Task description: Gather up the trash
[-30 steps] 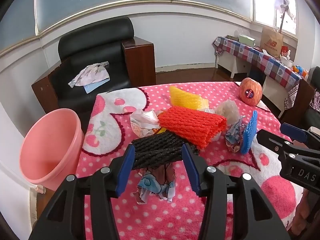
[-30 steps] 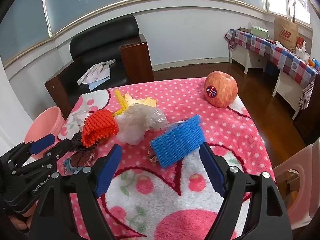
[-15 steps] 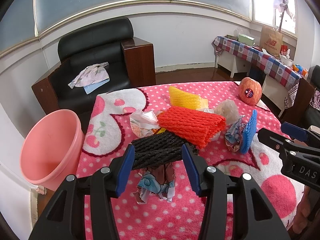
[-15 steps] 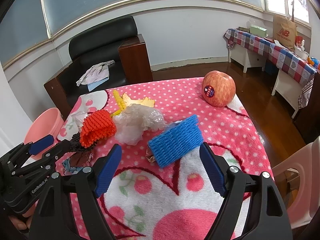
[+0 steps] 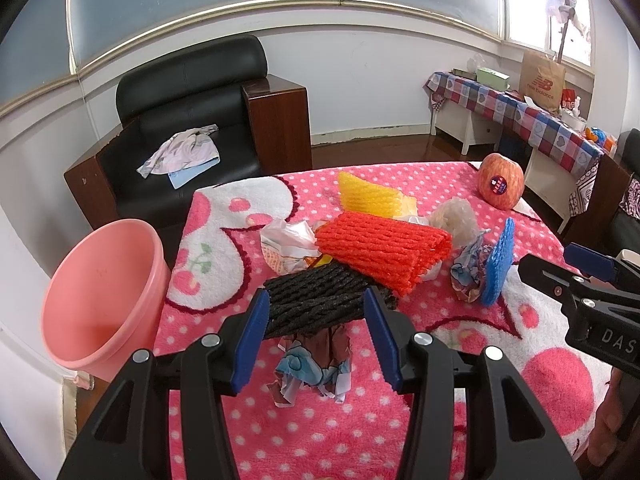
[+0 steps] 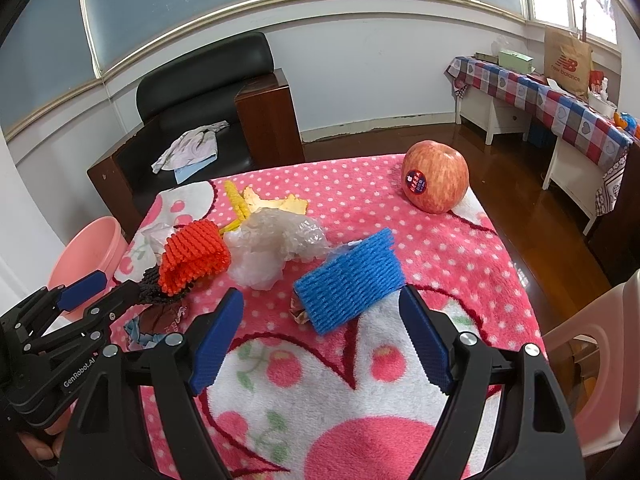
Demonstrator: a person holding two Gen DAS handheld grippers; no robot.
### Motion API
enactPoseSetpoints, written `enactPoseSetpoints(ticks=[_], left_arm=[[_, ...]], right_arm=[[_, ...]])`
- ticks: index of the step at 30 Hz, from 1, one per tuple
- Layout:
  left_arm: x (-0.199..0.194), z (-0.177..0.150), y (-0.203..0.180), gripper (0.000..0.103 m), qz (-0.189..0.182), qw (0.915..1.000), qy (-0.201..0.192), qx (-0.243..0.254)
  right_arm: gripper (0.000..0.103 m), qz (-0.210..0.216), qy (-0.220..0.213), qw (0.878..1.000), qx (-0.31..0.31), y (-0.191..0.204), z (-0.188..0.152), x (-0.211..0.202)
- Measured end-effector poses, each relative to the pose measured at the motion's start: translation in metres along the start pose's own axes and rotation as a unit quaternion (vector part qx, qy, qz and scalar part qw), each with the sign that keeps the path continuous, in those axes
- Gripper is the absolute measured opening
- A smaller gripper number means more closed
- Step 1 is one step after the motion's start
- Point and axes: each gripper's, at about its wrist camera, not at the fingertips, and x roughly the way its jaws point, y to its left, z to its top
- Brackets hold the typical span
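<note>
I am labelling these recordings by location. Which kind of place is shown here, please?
Probably a living room in a home: a black leather armchair with cloth on it, a wooden floor, and a side table under a checked cloth. Trash lies on a table covered by a pink blanket.

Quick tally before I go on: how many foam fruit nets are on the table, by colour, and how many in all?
Black foam net: 1, between the left gripper's fingers
Orange-red foam net: 1
Yellow foam net: 1
Blue foam net: 1, ahead of the open right gripper
Total: 4 nets
</note>
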Motion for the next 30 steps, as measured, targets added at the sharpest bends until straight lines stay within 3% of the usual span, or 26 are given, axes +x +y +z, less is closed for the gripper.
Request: enactPoseSetpoints(ticks=[30], left_arm=[[0.001,-0.003,0.007,0.049,-0.001,0.9999,0.009,0.009]], right_arm=[[0.080,-0.006,0.007,1.000,0.017,-0.012,-0.007,0.002]])
